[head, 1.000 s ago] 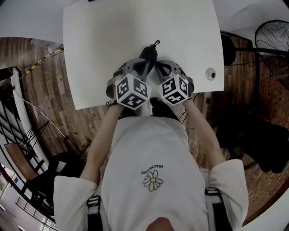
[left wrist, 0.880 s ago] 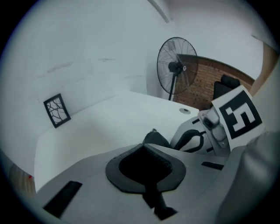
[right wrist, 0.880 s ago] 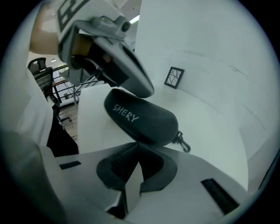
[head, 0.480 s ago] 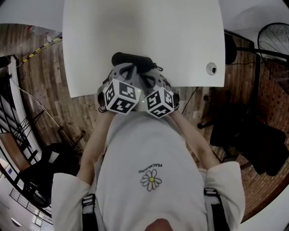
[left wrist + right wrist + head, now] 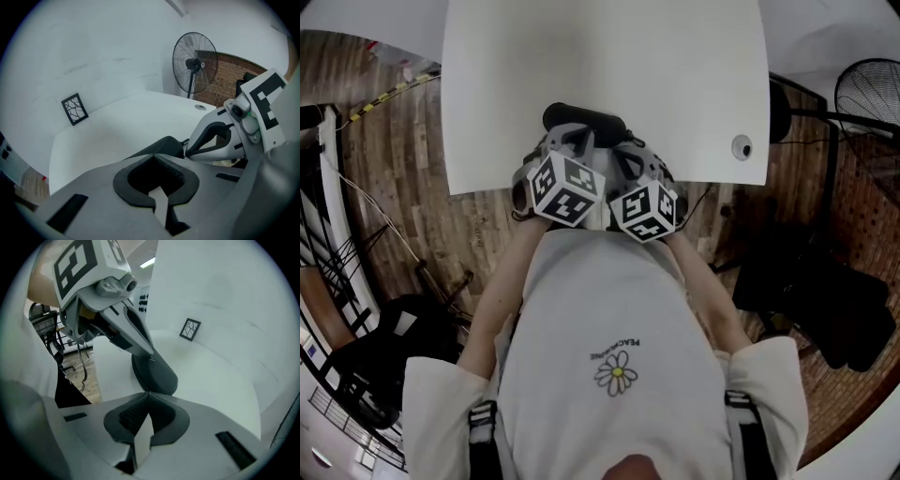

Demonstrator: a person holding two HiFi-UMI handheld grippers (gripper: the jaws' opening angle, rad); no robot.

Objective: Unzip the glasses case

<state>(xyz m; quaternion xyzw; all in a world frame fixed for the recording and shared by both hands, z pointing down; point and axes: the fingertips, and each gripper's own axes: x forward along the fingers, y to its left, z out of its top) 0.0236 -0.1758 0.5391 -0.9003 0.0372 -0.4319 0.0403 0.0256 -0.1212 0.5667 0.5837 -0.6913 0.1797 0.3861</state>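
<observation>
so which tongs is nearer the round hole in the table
The right tongs: the hole lies off to their side, the left tongs farther from it.

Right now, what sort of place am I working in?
Probably an indoor workroom or studio rather than a home. A bare white table stands on a wood plank floor, and a pedestal fan stands in front of a brick wall.

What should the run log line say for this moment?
glasses case: looks closed, near table edge | left tongs: shut, tips at case | right tongs: shut, empty, by case end | unzip: not started
</observation>
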